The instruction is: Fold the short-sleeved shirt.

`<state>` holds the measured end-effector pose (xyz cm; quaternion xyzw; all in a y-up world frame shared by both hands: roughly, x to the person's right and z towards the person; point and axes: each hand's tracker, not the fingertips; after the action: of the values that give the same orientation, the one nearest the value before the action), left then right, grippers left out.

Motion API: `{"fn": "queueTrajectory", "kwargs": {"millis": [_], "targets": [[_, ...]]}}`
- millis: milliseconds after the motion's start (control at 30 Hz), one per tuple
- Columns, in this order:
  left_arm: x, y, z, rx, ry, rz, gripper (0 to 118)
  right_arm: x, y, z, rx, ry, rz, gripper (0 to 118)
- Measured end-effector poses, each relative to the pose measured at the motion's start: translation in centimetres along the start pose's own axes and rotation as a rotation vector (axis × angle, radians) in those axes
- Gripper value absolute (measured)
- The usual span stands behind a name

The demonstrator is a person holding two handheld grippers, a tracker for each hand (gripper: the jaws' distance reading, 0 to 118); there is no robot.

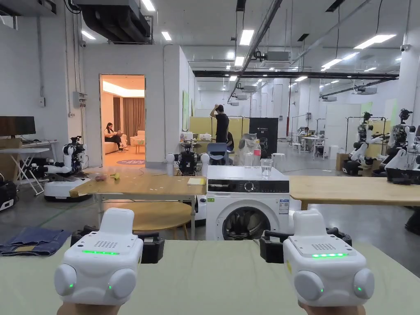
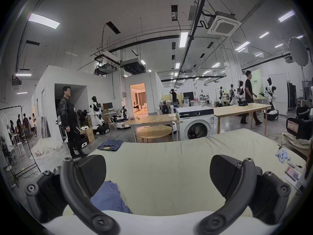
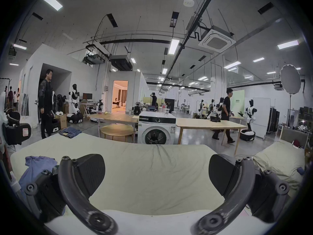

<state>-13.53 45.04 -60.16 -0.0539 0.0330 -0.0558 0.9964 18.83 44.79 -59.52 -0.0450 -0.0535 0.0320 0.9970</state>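
While both tools are held level above the pale green cloth-covered table (image 1: 213,279), nothing is gripped, so the work on the garment has not begun in my judgement. At the far left, in the right gripper view, the crumpled blue short-sleeved shirt (image 3: 36,168) lies in a heap near the left end of the table, partly behind the left jaw of that view; in the left gripper view the same shirt (image 2: 108,198) lies just under and beside the left jaw, very close to the camera. The left gripper (image 2: 157,176), a white handheld unit with two black curved jaws, has its jaws wide apart with only the table cloth between them. Further to the right, the right gripper (image 3: 156,174) of the same kind is also spread wide and holds nothing; it hangs over the bare middle of the table, well apart from the shirt. The first risk I see is that the shirt is bunched, so a jaw can close on several layers at once, and then the fabric will not spread flat. A second risk is that a jaw takes the table cloth together with the shirt, because both are soft and they lie touching. A third one is that the heap lies close to the left end of the table, so a pull in the wrong direction may drag it over the edge. The folded blue denim piece (image 1: 35,241) beyond the far left edge is not part of this work and should not be confused with the shirt.
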Motion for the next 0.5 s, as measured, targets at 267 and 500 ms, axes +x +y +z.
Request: {"fn": "queueTrajectory", "kwargs": {"millis": [267, 500], "targets": [[0.5, -0.2, -0.4, -0.026, -0.016, -0.007, 112, 0.1, -0.1, 0.0, -0.003, -0.007, 0.003, 110], [0.7, -0.4, -0.4, -0.019, -0.027, 0.005, 0, 0.7, -0.6, 0.0, 0.004, -0.033, 0.01, 0]]}}
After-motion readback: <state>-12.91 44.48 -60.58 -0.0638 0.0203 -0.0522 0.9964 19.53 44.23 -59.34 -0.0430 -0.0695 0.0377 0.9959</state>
